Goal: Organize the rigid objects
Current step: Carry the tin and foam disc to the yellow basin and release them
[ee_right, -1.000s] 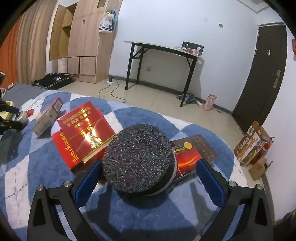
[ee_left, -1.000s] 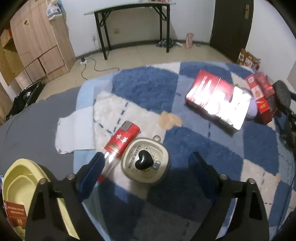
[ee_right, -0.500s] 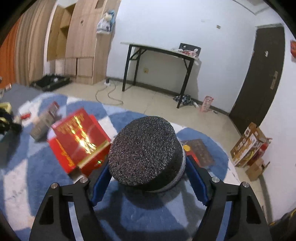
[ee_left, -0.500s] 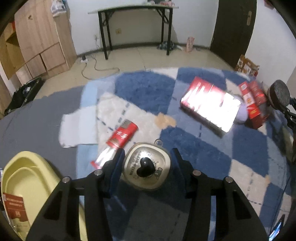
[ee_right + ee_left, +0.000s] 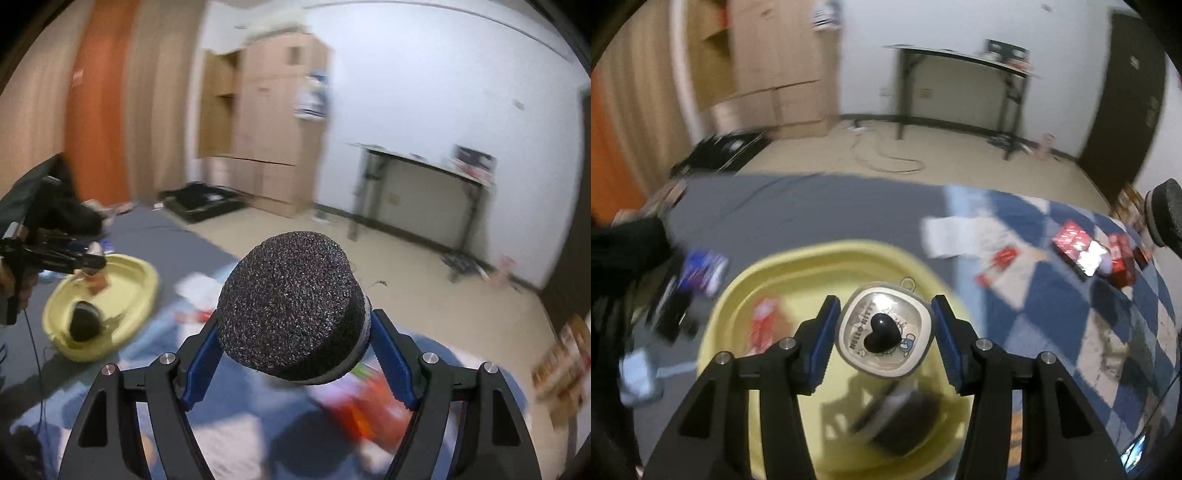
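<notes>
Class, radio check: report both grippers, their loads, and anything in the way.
Left gripper shut on tin, over yellow basin. Right gripper shut on black puck, above rug. Basin already holds items.

Right gripper (image 5: 295, 363) holds a black speckled round sponge (image 5: 293, 308), jaws closed against its sides. Left of the sponge and farther off, a yellow basin (image 5: 142, 291) rests on the grey mat, containing a dark round object (image 5: 84, 320). The left gripper (image 5: 79, 262) hovers above the basin.
</notes>
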A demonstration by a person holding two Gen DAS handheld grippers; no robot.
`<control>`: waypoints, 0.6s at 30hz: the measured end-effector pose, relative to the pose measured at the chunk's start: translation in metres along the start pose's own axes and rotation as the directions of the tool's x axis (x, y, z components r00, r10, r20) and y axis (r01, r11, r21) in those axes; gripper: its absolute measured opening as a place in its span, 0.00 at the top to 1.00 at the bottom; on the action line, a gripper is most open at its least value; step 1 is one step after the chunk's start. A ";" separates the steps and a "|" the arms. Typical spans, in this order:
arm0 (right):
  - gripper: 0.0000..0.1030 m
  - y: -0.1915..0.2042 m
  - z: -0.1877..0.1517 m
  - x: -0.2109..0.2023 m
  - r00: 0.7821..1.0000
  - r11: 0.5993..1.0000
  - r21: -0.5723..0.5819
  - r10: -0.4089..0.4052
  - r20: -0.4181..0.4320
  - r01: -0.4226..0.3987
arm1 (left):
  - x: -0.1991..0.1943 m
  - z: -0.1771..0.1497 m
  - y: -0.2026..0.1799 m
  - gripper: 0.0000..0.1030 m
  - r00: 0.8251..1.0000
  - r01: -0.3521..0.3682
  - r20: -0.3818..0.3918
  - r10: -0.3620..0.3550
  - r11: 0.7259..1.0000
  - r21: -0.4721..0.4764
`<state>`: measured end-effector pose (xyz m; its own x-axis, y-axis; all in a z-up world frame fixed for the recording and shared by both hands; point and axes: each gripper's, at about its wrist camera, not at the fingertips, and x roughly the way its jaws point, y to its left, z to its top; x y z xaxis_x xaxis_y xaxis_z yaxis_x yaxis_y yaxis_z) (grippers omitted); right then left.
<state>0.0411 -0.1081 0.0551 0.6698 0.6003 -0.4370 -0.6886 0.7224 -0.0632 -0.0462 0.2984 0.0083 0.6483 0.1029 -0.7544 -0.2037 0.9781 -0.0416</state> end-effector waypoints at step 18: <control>0.26 0.222 0.045 0.204 0.849 0.892 -0.030 0.418 -0.324 -0.451 | 0.053 -0.074 0.077 0.49 0.983 -0.019 -0.182 -0.006 0.990 -0.136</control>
<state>0.0369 0.1903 -0.0073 0.1909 0.7001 -0.6880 -0.9246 0.3636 0.1135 -0.0819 0.3658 -0.0837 0.5056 0.0623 -0.8605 -0.3141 0.9422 -0.1163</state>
